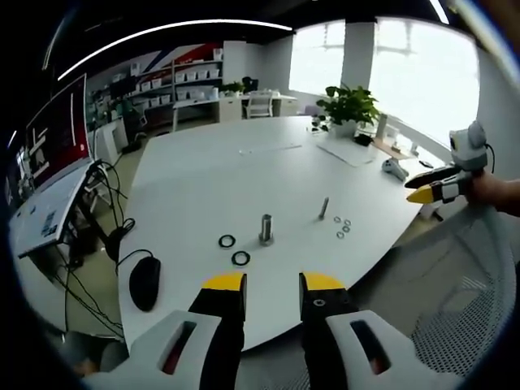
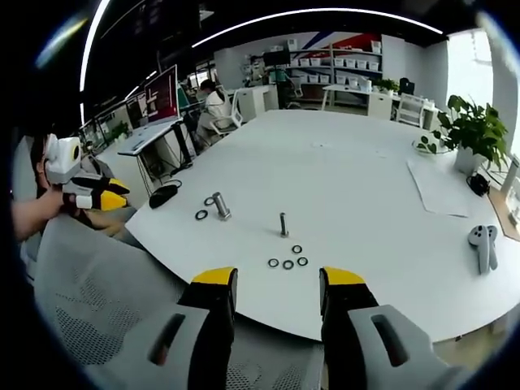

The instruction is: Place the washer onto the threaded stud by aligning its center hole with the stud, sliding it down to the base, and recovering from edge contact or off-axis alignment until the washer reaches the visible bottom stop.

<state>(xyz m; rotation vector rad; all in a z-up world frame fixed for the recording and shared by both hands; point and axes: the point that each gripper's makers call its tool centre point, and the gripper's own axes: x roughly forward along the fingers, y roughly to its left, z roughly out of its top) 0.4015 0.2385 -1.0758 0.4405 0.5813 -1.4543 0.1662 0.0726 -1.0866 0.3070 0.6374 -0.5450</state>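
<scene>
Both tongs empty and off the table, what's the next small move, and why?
Probably bring the right tongs forward and down to the small washers just ahead of them: they are open, hold nothing, and the thin stud stands bare right behind that cluster.

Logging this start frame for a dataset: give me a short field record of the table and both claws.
surface: white table
studs: thin threaded stud; thick grey metal bolt
small washers: four small metal rings beside the thin stud
large washers: two dark rings by the thick bolt
left claw: open, empty
right claw: open, empty
washer on stud: none yet
</scene>
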